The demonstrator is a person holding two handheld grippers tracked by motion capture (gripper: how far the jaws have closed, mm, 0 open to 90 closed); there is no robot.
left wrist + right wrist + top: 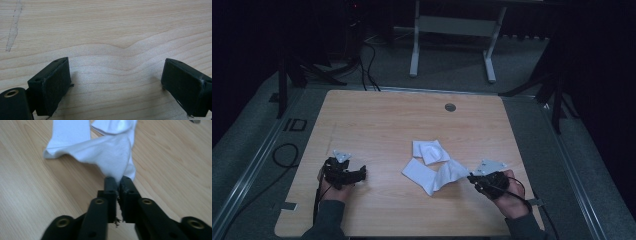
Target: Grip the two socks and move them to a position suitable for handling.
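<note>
Currently the right gripper (pixel 117 181) points level over the table (pixel 377 120), jaws nearly closed and pinching one corner of the white cloth (pixel 110 152) lying mid-table, while the left gripper (pixel 115 82) rests low, jaws wide apart and empty.

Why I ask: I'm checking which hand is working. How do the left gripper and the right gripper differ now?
The left gripper has its jaws spread wide with nothing between them, over bare table; the right gripper has its jaws nearly together, pinching an edge of the white cloth. The left sits apart from the cloth; the right lifts its end. Both are black and hand-held.
</note>
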